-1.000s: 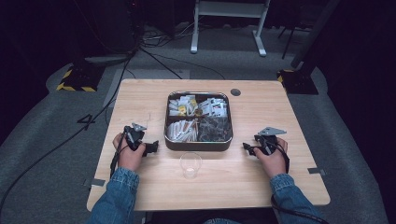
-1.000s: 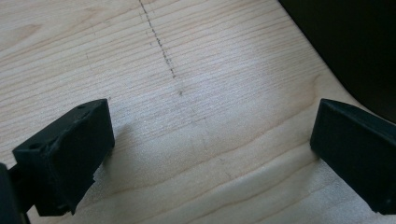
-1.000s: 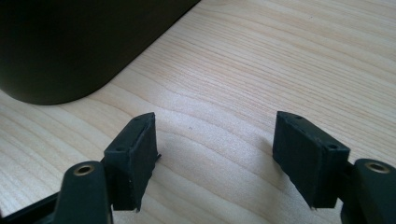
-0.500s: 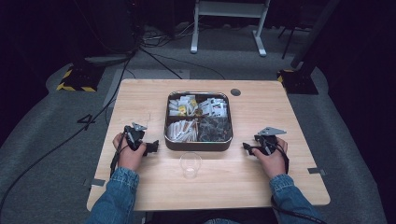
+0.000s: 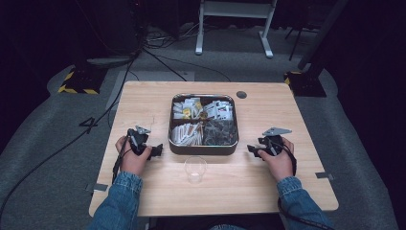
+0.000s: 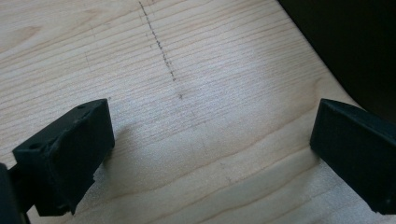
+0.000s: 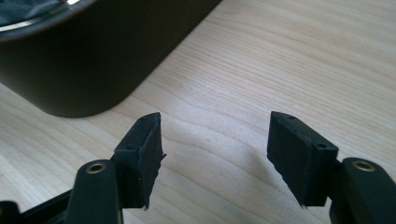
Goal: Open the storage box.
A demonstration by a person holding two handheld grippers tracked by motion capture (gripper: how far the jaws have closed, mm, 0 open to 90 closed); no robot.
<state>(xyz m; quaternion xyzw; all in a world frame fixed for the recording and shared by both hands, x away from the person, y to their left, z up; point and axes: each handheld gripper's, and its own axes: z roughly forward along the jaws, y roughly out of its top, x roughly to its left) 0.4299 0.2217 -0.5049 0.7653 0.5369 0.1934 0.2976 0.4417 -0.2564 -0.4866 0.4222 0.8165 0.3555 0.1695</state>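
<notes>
A dark square tin [image 5: 203, 147] with several paper packets in compartments sits mid-table. In front of it stands an empty clear plastic cup [image 5: 195, 168]. My left gripper [image 5: 155, 151] rests on the wood left of the tin and points toward it. Its jaws are open over bare wood [image 6: 210, 149]. My right gripper [image 5: 252, 150] lies right of the tin, aimed at its near corner. It is open, though its jaws have just been closing a little, and nothing is between them [image 7: 215, 149]. The tin's dark wall [image 7: 70, 70] rises just ahead of the right jaws.
The wooden table [image 5: 143, 105] has a round dark grommet [image 5: 241, 94] behind the tin. Cables and a white stand's legs [image 5: 234, 28] lie on the grey floor beyond the far edge. Bare wood stretches on both sides of the cup.
</notes>
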